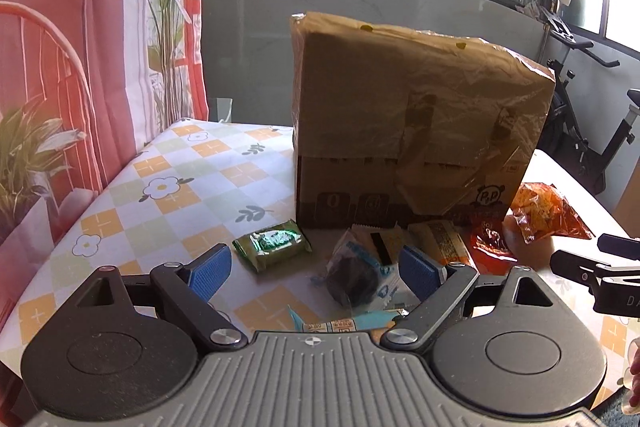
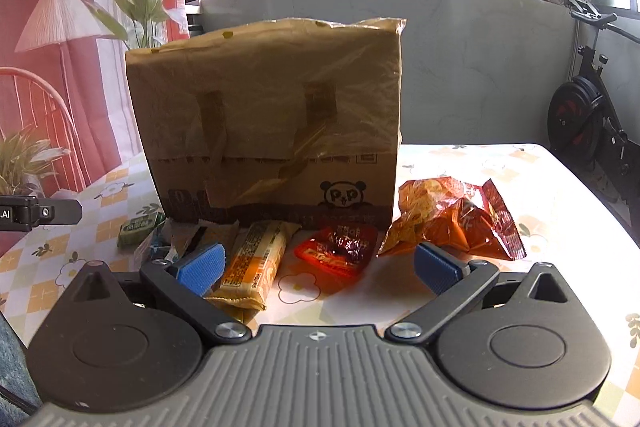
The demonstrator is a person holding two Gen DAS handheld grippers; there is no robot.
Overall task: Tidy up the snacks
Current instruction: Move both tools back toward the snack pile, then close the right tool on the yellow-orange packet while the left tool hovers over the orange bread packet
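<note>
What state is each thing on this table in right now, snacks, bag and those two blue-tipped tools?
Paper bag: upright, top folded shut, handles flat against its side.
Green packet: sealed, lying flat, apart from the others.
Clear wrapper with dark cake: sealed, lying between the left tool's fingers, not gripped.
Yellow packet: sealed, lying flat.
Small red packet: sealed, flat.
Orange chip bag: sealed, puffed, crumpled.
Left tool: open, empty.
Right tool: open, empty.

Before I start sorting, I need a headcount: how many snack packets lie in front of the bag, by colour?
Green packet: 1
Blue-white packet: 1
Yellow-orange packet: 1
Small red packet: 1
Large orange-red bag: 1
Total: 5; packets hidden behind the gripper may exist.
</note>
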